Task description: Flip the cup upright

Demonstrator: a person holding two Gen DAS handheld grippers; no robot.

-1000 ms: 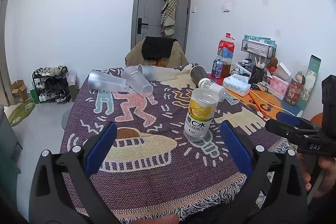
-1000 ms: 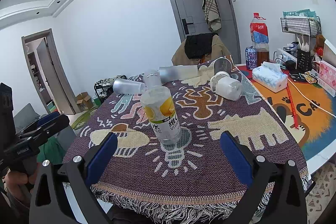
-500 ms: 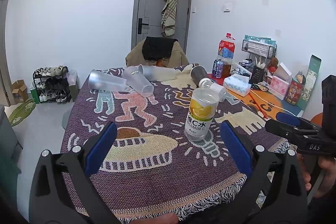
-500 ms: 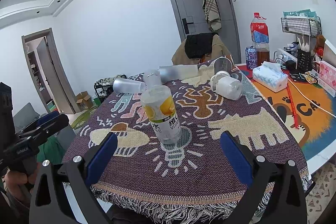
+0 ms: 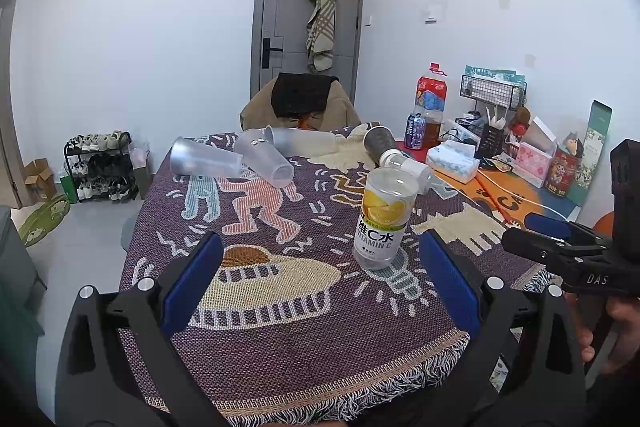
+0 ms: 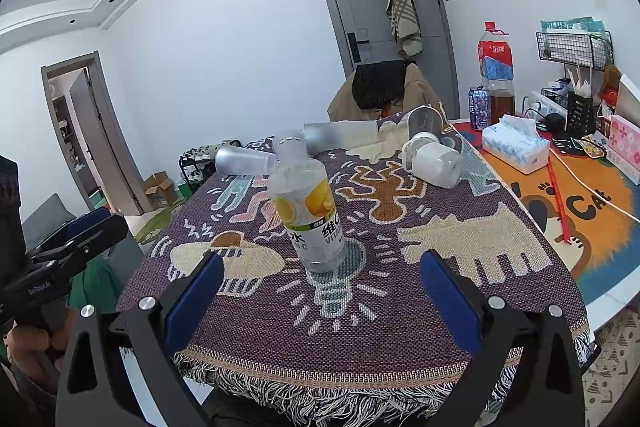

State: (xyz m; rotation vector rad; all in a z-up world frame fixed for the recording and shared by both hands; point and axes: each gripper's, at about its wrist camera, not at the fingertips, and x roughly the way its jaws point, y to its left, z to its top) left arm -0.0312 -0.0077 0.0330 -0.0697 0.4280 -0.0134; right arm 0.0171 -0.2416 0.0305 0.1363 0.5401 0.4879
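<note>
A clear cup with a lemon "Vitamin C" label (image 5: 383, 218) stands upside down on the patterned tablecloth, also in the right wrist view (image 6: 309, 215). My left gripper (image 5: 320, 283) is open and empty, near the table's front edge, short of the cup. My right gripper (image 6: 320, 287) is open and empty, also short of the cup; it shows from the side in the left wrist view (image 5: 560, 247). Several frosted cups (image 5: 205, 163) (image 5: 264, 157) (image 5: 302, 141) lie on their sides at the far end. A white cup (image 6: 434, 163) and a dark cup (image 6: 425, 121) lie far right.
The tablecloth (image 6: 460, 307) has a fringed front edge. To the right, on an orange mat (image 6: 592, 203), are a tissue pack (image 6: 514, 149), a large bottle (image 6: 495, 75), a can (image 6: 479, 107) and a wire rack (image 6: 574, 47). A chair (image 5: 300, 103) stands behind the table.
</note>
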